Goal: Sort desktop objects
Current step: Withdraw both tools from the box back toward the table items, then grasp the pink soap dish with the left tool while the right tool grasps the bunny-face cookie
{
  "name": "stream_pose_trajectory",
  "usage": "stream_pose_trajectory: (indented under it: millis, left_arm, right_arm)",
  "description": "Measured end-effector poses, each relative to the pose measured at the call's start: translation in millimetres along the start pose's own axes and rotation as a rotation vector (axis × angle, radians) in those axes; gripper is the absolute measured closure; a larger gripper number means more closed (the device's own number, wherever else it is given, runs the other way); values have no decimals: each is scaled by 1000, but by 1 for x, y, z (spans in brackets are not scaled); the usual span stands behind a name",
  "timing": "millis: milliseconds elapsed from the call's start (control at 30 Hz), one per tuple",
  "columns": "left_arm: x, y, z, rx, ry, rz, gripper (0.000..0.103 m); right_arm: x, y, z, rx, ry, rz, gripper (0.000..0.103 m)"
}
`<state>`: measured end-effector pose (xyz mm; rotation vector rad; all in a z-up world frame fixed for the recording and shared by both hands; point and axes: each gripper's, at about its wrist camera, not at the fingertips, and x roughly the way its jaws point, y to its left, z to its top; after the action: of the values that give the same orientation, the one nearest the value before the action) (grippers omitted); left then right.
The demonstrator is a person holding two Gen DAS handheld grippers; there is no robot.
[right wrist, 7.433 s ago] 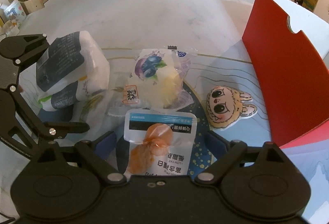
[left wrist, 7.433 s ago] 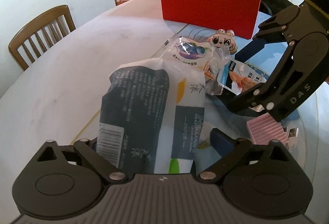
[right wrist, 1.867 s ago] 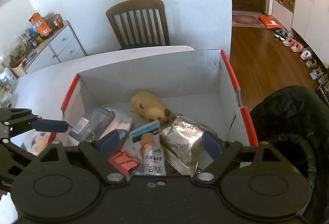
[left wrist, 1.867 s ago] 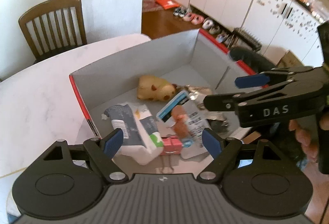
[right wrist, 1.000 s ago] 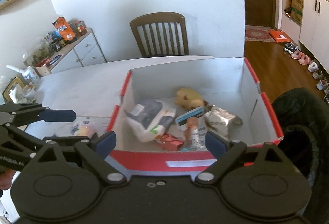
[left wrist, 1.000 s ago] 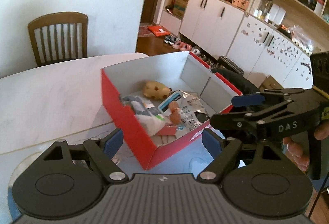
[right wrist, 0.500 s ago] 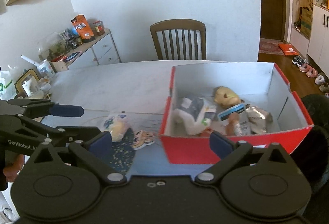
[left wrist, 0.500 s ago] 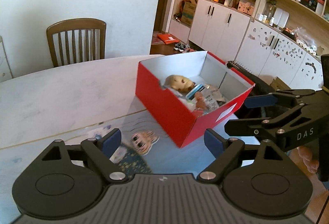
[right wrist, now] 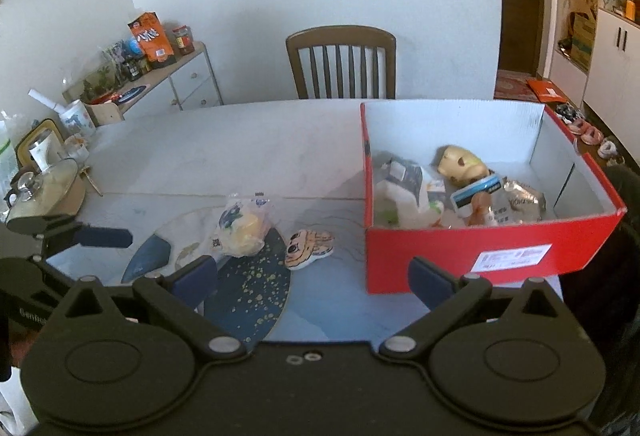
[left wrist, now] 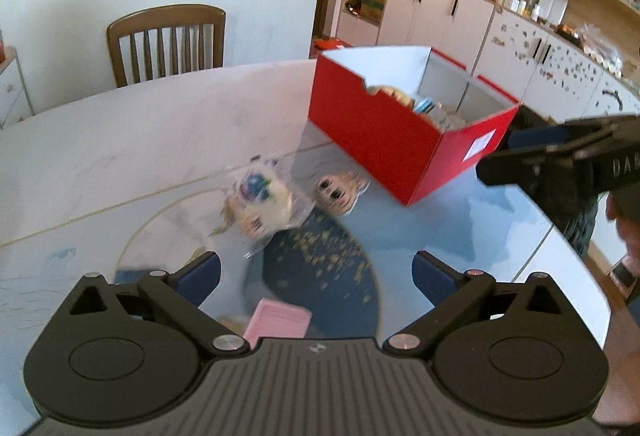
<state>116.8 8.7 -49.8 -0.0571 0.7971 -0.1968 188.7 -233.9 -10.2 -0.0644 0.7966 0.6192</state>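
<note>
White marble tabletop (right wrist: 224, 152) carries a blue mat (right wrist: 256, 296) on which a bagged bun (right wrist: 240, 226) and a cartoon-face sticker (right wrist: 306, 242) lie side by side, with the red box (right wrist: 492, 248) just right of them holding a tissue pack (right wrist: 408, 188), a yellow plush (right wrist: 460, 162) and snack pouches. Left gripper (left wrist: 316, 272) hangs over the mat with its jaws opening and nothing between them, while the right gripper (right wrist: 312, 276) is spread wide and empty before the box's near wall, bare mat around both. Only the left wrist view shows a pink block (left wrist: 278, 322) at its base; only the right shows inside the box, a pot (right wrist: 44, 192) at the table's left edge and a chair (right wrist: 342, 62) behind.
</note>
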Motion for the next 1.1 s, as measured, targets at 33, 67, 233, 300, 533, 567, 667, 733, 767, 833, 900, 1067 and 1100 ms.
stream_pose_trajectory:
  millis: [33,67,233,300,533,567,667,733,767,833,900,1067,1100]
  left_arm:
    - [0,3,-4,2,6,-5,1]
    - [0,5,-8,6,13,-11,1]
    - [4,10,-25,57,33,-25,1]
    - [6,11,-30,72,33,-29,1]
    - [18,21,-38,85,55,-38,1]
    - [21,23,-39,77,59,-38,1]
    - [27,27,-38,58,62,-40,1]
    - [31,27,-38,58,60,-33,1]
    - [34,27,-38,62,62,-29,1]
    - [39,28,-38,67,70,-27,1]
    - [43,30,-37,65,78,-28,1]
    - [50,33,-37,58,87,-30,2]
    - [51,33,-37,61,87,-29,2]
  right_arm:
    - [2,3,-1,2,3,-3,1]
    - [4,6,-2,4,6,-8,1]
    - [16,20,-7,2,24,-25,1]
    - [21,25,-8,-2,31,-30,1]
    - [47,44,-11,-34,55,-53,1]
    - [50,45,-11,-36,58,-57,2]
    - [63,49,-11,-36,67,-71,2]
    - [71,49,-11,-33,70,-82,2]
    - [76,49,-11,-31,72,-89,3]
    - [84,50,-11,-31,75,-98,4]
    - [92,50,-10,-33,78,-105,5]
    - [111,48,-7,-29,92,-112,9]
    - [114,48,-6,-29,95,-113,10]
